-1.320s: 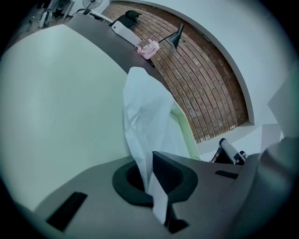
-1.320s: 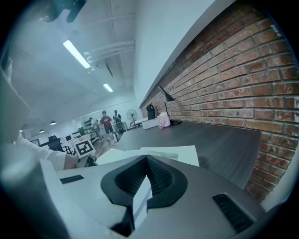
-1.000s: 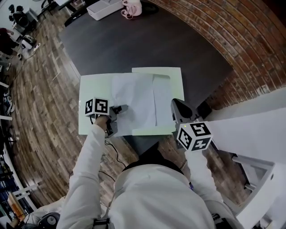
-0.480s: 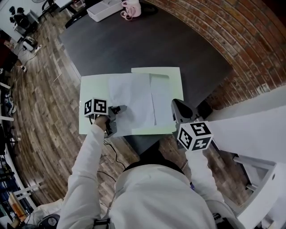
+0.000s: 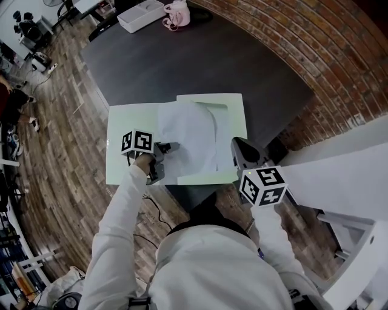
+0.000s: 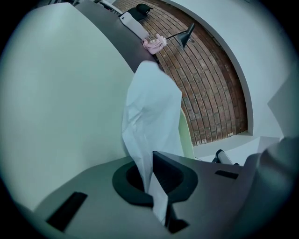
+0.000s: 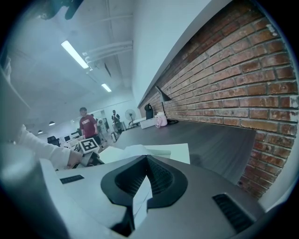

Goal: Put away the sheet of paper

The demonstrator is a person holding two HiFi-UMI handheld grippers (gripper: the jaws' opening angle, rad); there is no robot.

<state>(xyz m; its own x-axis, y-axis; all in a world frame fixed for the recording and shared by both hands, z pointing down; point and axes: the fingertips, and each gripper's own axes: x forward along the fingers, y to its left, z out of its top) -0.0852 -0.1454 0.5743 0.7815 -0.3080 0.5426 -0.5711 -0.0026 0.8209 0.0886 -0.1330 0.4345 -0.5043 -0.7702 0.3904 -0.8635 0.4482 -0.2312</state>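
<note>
A white sheet of paper [image 5: 191, 136] lies on an open pale green folder [image 5: 127, 121] at the near edge of the dark table [image 5: 182, 60]. My left gripper [image 5: 170, 147] is shut on the sheet's near left edge. In the left gripper view the sheet [image 6: 152, 107] rises bowed from the shut jaws [image 6: 159, 205], with the folder [image 6: 60, 93] to its left. My right gripper [image 5: 237, 145] sits at the folder's right edge. In the right gripper view a thin pale edge is pinched between its jaws [image 7: 138, 205], with the folder [image 7: 177, 151] beyond.
A white box [image 5: 140, 12] and a pink thing [image 5: 176, 12] stand at the table's far end. A brick wall [image 5: 315, 48] runs along the right. Wooden floor [image 5: 54, 151] lies to the left. People [image 7: 88, 126] stand far off in the room.
My left gripper has moved right with the sheet's edge. The sheet has lifted and bowed, and now reaches further over the folder's right half. The right gripper has kept still.
</note>
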